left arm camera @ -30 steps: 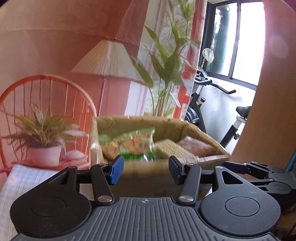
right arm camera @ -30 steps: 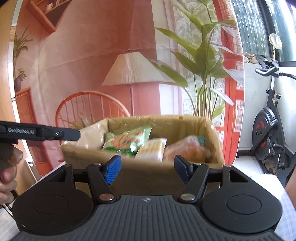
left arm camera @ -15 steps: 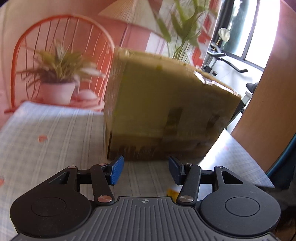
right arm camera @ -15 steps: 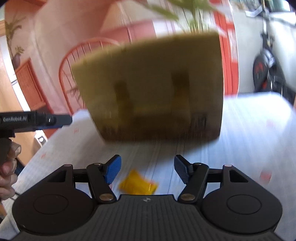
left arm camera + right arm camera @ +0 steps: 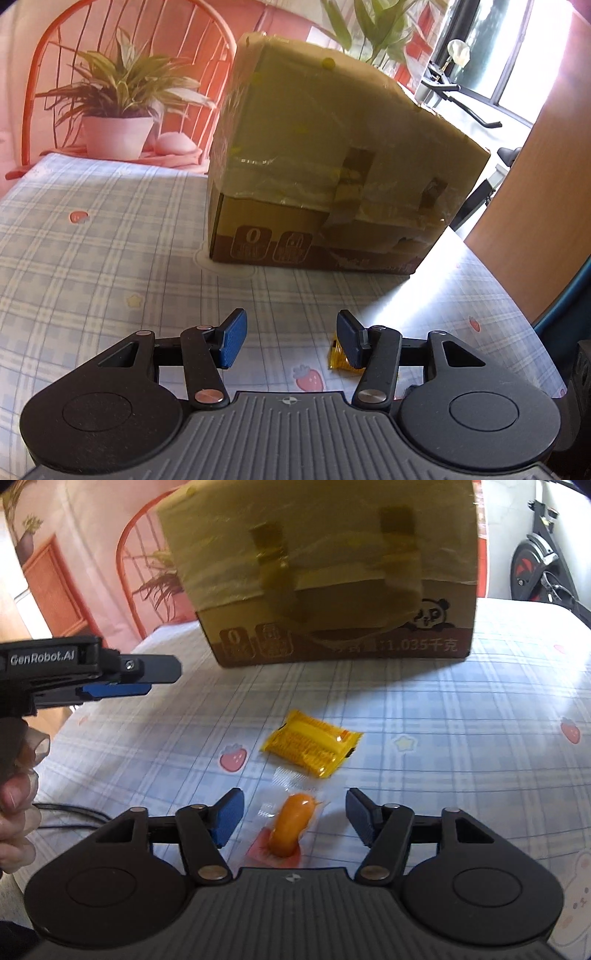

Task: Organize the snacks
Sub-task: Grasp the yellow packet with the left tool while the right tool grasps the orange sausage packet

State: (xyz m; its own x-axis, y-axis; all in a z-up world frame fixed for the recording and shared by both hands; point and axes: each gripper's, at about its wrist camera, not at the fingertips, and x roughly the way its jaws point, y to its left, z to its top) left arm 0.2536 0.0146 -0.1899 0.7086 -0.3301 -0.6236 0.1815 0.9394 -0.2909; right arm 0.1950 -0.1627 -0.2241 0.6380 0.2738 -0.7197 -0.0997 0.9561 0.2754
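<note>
Both cameras have dropped from the box's open top to the tablecloth.

Left wrist view: the left gripper (image 5: 291, 341) hangs apart and empty; the taped brown cardboard box (image 5: 332, 177) fills upper centre, contents hidden.

Right wrist view: the right gripper (image 5: 292, 819), spread, straddles a clear-wrapped orange sausage snack (image 5: 290, 829) at lower centre; a yellow foil snack packet (image 5: 314, 747) lies just beyond. Best to close squarely on the sausage's middle.

Plaid tablecloth (image 5: 461, 716) w/ box (image 5: 332, 590), yellow packet (image 5: 312, 746), sausage (image 5: 290, 825).
</note>
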